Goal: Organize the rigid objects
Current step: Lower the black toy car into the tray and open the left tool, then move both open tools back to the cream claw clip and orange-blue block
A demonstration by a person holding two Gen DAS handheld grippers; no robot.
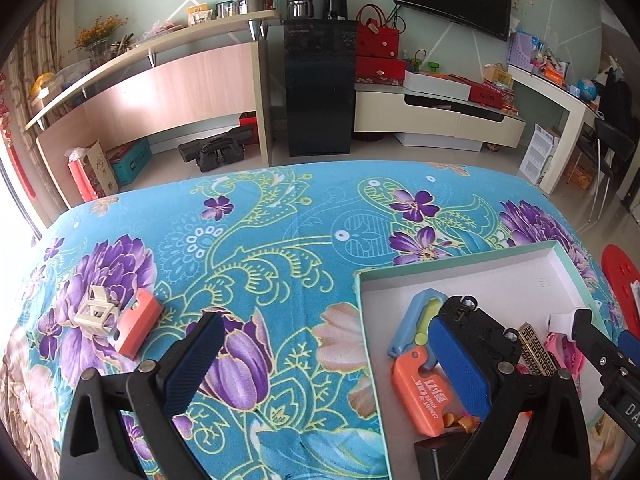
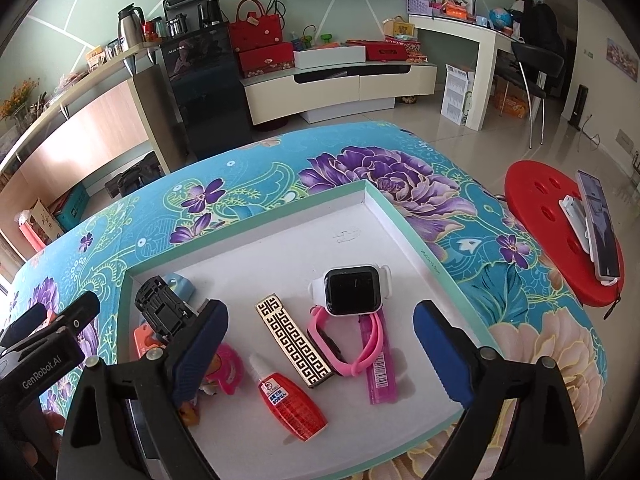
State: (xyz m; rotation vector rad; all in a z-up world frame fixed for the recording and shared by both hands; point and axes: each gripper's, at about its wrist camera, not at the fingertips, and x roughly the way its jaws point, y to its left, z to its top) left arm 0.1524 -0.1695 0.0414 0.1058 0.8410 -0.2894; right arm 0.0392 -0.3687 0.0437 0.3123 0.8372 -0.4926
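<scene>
The left gripper (image 1: pixel 332 364) stands wide open with nothing between its blue pads, straddling the near left wall of a shallow white tray (image 1: pixel 472 258) with mint-green edges. One pad hangs over the flowered blue tablecloth (image 1: pixel 280 240); the other hangs inside the tray, above an orange carrot-knife toy (image 1: pixel 424 396) and a pale blue and yellow toy (image 1: pixel 416 320) that lie touching each other.

The right gripper (image 2: pixel 320 344) is also wide open and holds nothing. It hovers over the near half of the tray (image 2: pixel 372 200), pointing steeply down.

Between and just beyond its pads, on the tray floor, lie:
- a red glue bottle (image 2: pixel 286 402) with a white nozzle, tilted;
- a black and gold bar with a Greek-key pattern (image 2: pixel 294 342), just beside the bottle;
- a pink watch strap (image 2: pixel 352 346), touching the bar;
- a white smartwatch with a dark screen (image 2: pixel 352 290), resting against the strap;
- a clear purple ruler (image 2: pixel 380 368), partly under the strap;
- a pink figure toy (image 2: pixel 228 368), partly hidden behind the left pad.

Outside the tray, on the cloth to the far left, a cream plastic stand (image 1: pixel 98 310) touches a coral-red block (image 1: pixel 140 326).

Past the table's right edge, a red stool (image 2: pixel 560 236) carries a phone on a white holder (image 2: pixel 598 224).
</scene>
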